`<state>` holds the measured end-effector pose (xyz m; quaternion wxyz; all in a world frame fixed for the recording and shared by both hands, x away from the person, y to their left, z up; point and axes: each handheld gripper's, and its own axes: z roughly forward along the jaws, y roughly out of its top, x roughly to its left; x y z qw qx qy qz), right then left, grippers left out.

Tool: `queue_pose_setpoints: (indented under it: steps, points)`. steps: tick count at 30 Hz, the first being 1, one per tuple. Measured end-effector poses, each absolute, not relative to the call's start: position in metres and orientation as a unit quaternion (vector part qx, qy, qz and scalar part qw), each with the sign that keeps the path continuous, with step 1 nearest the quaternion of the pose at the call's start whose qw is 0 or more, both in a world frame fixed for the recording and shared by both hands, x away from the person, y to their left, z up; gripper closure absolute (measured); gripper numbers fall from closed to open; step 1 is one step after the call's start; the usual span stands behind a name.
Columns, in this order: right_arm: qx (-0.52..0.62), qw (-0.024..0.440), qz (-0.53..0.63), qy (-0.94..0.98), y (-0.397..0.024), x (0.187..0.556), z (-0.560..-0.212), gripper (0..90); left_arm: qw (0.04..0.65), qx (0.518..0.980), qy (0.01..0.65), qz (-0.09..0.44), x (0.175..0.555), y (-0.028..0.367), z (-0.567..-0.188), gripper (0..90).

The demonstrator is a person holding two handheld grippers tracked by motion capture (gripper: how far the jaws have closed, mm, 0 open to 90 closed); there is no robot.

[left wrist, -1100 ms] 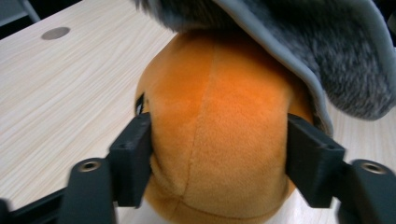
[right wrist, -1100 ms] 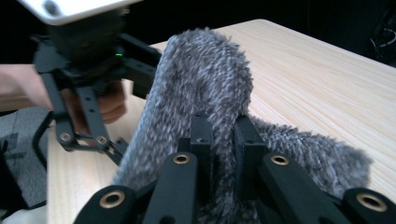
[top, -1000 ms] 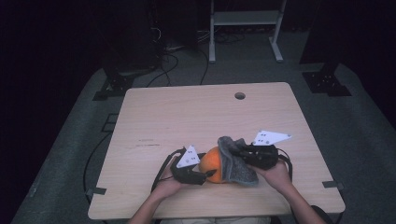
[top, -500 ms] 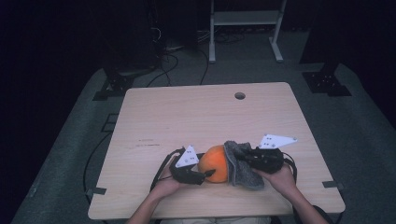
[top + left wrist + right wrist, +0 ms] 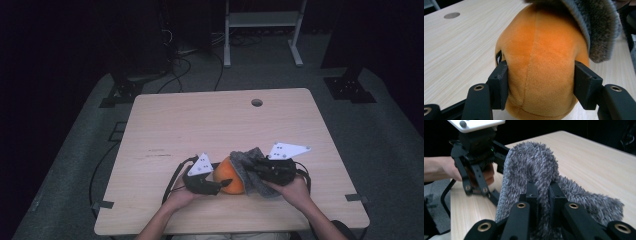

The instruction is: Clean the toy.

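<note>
Left tongs (image 5: 539, 82), just closing, clamp the orange plush (image 5: 541, 65); right tongs (image 5: 543, 192) pinched on grey cloth (image 5: 531, 162) draped over it, bench (image 5: 200, 125) below.

Left tongs (image 5: 220, 186) closing, right tongs (image 5: 254, 172) clamped.

The high view looks down and forward over the table (image 5: 200, 125); both gripper views sit close, sharing the orange plush (image 5: 541, 62) and grey cloth (image 5: 529, 167).
</note>
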<state>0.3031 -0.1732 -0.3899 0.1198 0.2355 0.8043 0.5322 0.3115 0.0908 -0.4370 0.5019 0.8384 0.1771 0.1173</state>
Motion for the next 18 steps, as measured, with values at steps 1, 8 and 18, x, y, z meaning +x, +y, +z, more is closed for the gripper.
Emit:
queue_pose_setpoints:
  steps: [1,8,18]
  points:
    - [0.235,0.127,0.526,0.808,-0.170,0.305,-0.389,80.5,0.504,0.837,0.179,0.115,0.312,0.092,-0.437,36.4]
    - [0.275,0.114,0.525,0.798,-0.196,0.313,-0.401,80.5,0.525,0.823,0.208,0.060,0.329,0.107,-0.443,10.4]
    - [0.294,0.103,0.564,0.765,-0.209,0.308,-0.396,80.6,0.568,0.798,0.190,0.064,0.322,0.095,-0.425,34.2]
